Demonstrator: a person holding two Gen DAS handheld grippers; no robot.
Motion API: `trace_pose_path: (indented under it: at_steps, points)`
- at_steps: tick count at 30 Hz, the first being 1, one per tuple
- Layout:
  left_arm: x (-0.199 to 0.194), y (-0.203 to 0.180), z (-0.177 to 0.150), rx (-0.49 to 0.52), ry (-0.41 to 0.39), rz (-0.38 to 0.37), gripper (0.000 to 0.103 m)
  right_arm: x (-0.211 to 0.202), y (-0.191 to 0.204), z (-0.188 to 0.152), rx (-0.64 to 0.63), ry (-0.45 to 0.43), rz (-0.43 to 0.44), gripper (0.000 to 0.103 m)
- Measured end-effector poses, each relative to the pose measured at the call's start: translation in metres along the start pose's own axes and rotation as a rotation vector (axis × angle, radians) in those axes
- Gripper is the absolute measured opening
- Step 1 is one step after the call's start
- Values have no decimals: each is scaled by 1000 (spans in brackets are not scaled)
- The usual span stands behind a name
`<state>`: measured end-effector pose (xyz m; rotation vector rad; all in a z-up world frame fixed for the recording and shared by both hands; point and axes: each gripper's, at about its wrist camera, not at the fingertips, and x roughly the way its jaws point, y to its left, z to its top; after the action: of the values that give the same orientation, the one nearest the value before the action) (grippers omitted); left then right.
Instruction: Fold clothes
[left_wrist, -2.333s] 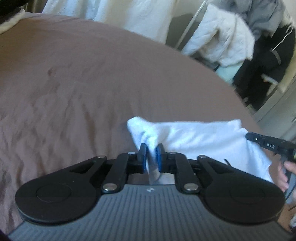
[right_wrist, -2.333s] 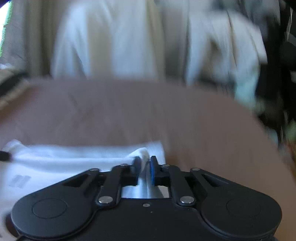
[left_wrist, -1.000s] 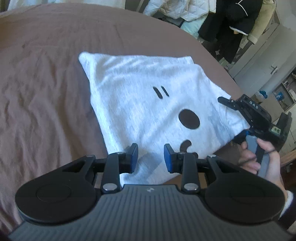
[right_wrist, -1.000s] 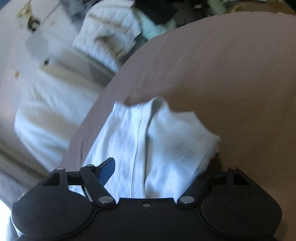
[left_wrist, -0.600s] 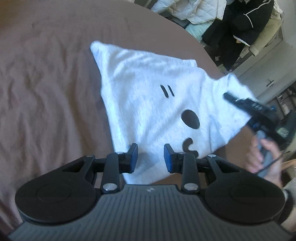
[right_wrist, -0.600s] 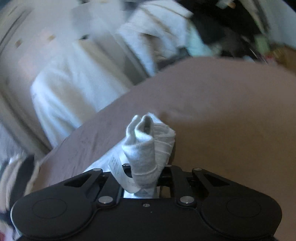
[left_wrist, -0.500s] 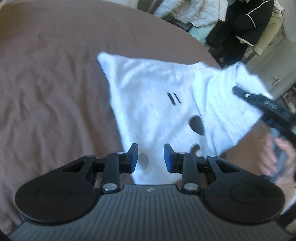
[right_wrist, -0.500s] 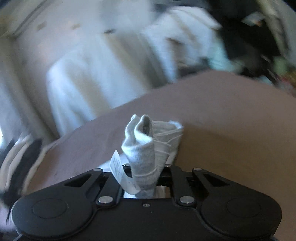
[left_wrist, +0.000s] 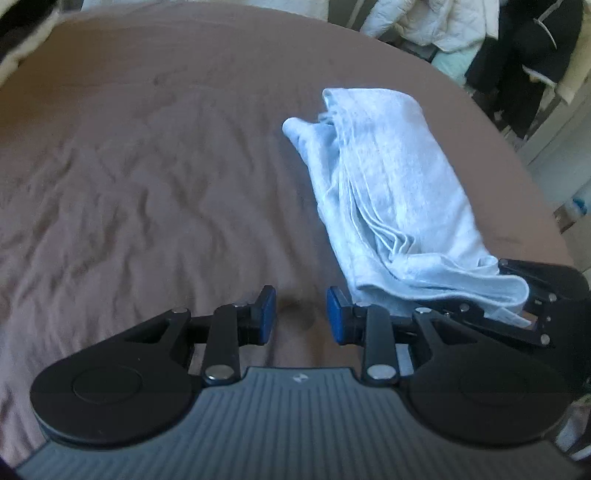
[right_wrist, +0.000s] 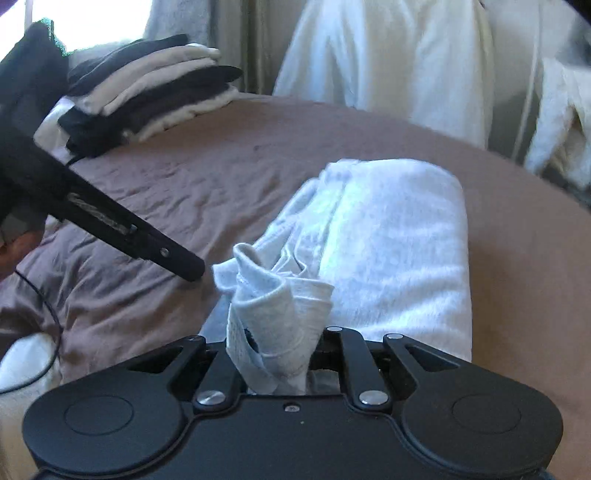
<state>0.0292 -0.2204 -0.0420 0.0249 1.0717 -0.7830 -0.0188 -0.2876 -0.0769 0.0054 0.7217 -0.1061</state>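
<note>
A white garment lies folded into a long narrow shape on the brown bedsheet; its printed face is hidden inside the fold. My left gripper is open and empty, just left of the garment's near end. My right gripper is shut on a bunched corner of the garment at its near end. It also shows in the left wrist view at the right. The left gripper's arm shows in the right wrist view to the left of the garment.
A stack of folded dark and cream clothes sits on the bed's far left corner. White clothes hang behind the bed. Jackets hang at the far right, and the bed edge curves along the right side.
My right gripper carried its side of the garment over to the left, folding it in half lengthwise so the printed face is covered. My left gripper stayed open.
</note>
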Motion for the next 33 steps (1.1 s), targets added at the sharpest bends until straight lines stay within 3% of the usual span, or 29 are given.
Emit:
trace_pose_path:
  at_steps: [3, 7, 9, 12, 15, 16, 17, 19, 21, 22, 24, 27, 29, 31, 33]
  points:
    - [-7, 7, 0, -65, -45, -65, 30, -6, -11, 4, 44, -14, 31, 14]
    - [-16, -6, 12, -76, -197, 10, 31, 5, -12, 3, 181, 34, 39, 21]
    - [-16, -15, 20, -57, -229, -17, 33, 9, -3, 3, 142, 38, 36, 24]
    - [-2, -31, 27, -4, -211, -87, 34, 4, 11, 3, 54, 23, 43, 29]
    - [22, -39, 22, 22, -134, -74, 36, -11, 7, 0, 60, 8, 150, 42]
    - [32, -40, 19, 26, -99, -35, 38, -15, 4, -1, 70, 3, 188, 42]
    - [37, -40, 15, 28, -88, 2, 46, -20, 0, -2, 79, -2, 227, 42]
    - [43, -38, 8, 33, -101, 63, 55, -31, -12, -4, 118, -15, 329, 42]
    - [45, -36, 5, 27, -109, 91, 55, -44, -33, -6, 217, -53, 445, 40]
    - [44, -35, 6, 18, -107, 91, 55, -50, -44, -6, 273, -87, 444, 41]
    - [40, -34, 10, -4, -113, 84, 51, -53, -66, -4, 367, -112, 353, 41]
    - [31, -32, 12, -5, -134, 35, 53, -44, -91, -8, 412, -86, 95, 42]
    - [26, -30, 13, -11, -146, -1, 54, -33, -105, -18, 436, -46, -27, 44]
    - [27, -21, 11, -55, -142, -59, 55, -27, -120, -32, 509, -30, -37, 55]
    - [37, -13, 13, -115, -114, -125, 59, -26, -132, -48, 616, -36, 15, 62]
